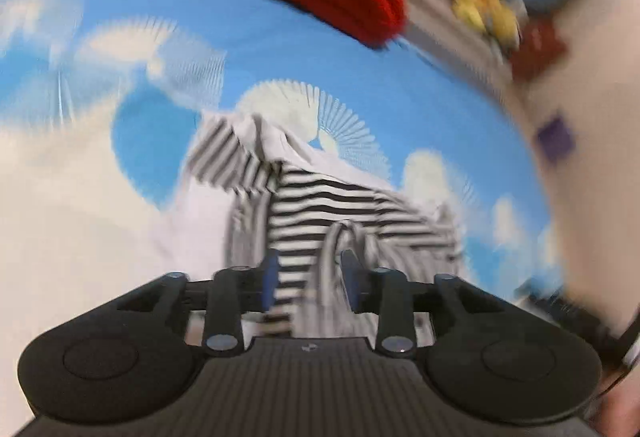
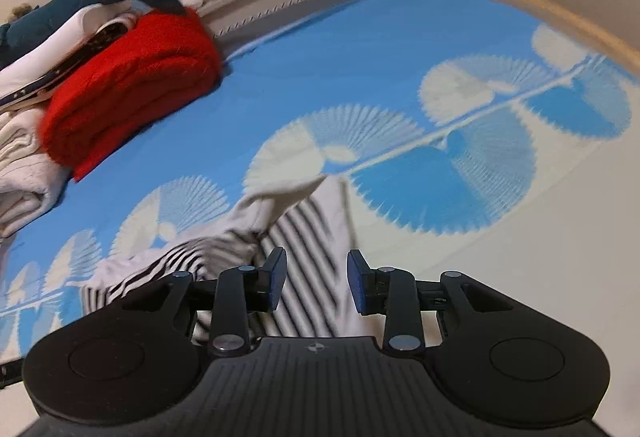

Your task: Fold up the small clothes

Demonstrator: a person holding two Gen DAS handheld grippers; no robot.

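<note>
You are working over a bed whose blue-and-white bedsheet (image 2: 360, 49) is carrying a crumpled black-and-white striped top (image 2: 304, 237), lying bunched just ahead of both tools. Your right tool (image 2: 316, 279) is standing released, its blue pads (image 2: 276, 281) apart with striped cloth lying below the gap, not pinched. Your left tool (image 1: 308, 279) is likewise parted; a fold of the striped top (image 1: 320, 205) is rising between its pads (image 1: 270, 277), but the blur is making it impossible to tell whether either pad is pressing on it. A folded red blanket (image 2: 132, 85) is sitting well apart at the far side, so you are having room to spread. For this step, you are probably best finding two matching edges, such as hem corners or shoulders, rather than grabbing mid-cloth; pinching only one layer and pulling the garment flat before folding should be keeping the stripes straight.
</note>
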